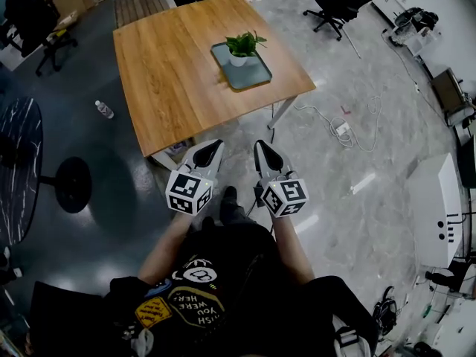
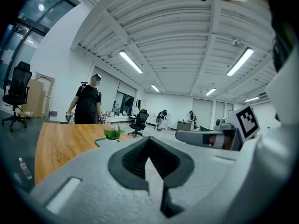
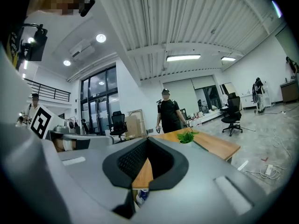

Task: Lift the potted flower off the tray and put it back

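"What sort of place is this?"

"A large open office or lab hall, I think. The floor (image 1: 349, 73) is polished and grey, and the ribbed ceiling (image 2: 187, 36) carries long tube lights (image 2: 131, 61)."

"What else shows it?"

"Black office chairs (image 1: 338, 2) on wheels stand around. A plain wooden table (image 1: 171, 73) is in the open space. Cables (image 1: 316, 112) and a power strip (image 1: 343, 129) lie loose on the floor. Tall glass walls (image 3: 98, 106) stand at one side, beside a railing (image 3: 44, 94) on an upper level."

"WISH YOU WERE HERE" on shirt (image 1: 223, 274)
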Demonstrator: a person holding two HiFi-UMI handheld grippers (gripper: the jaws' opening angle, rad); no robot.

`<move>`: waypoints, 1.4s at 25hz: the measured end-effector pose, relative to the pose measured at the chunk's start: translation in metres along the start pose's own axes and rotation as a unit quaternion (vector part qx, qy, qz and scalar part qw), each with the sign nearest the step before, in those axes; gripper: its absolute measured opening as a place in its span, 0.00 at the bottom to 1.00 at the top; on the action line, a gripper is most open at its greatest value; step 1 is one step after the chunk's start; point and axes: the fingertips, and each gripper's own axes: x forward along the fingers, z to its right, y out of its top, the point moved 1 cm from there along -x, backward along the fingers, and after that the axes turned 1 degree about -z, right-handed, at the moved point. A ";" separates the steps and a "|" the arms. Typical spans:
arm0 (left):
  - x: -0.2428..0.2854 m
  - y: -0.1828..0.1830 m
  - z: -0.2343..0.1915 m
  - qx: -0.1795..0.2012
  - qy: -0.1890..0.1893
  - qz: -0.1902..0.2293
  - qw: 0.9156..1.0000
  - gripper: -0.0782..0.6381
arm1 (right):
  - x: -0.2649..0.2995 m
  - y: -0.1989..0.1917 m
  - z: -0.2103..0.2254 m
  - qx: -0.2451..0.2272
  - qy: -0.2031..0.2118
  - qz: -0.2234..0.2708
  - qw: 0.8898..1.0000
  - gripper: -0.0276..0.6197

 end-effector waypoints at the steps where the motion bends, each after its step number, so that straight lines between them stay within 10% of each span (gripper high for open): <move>1: 0.014 0.004 -0.006 0.003 0.002 0.002 1.000 0.11 | 0.010 0.003 0.010 0.001 0.001 0.001 1.000 0.05; 14: 0.157 0.029 -0.059 0.029 0.026 -0.004 0.999 0.11 | 0.124 0.017 0.124 0.013 0.027 -0.016 0.999 0.05; 27: 0.292 0.026 -0.213 0.042 0.006 -0.001 0.999 0.11 | 0.310 -0.011 0.180 -0.019 0.038 -0.060 0.997 0.05; 35: 0.371 -0.015 -0.300 0.041 0.012 -0.020 0.999 0.11 | 0.428 -0.093 0.248 -0.032 0.002 -0.078 0.996 0.20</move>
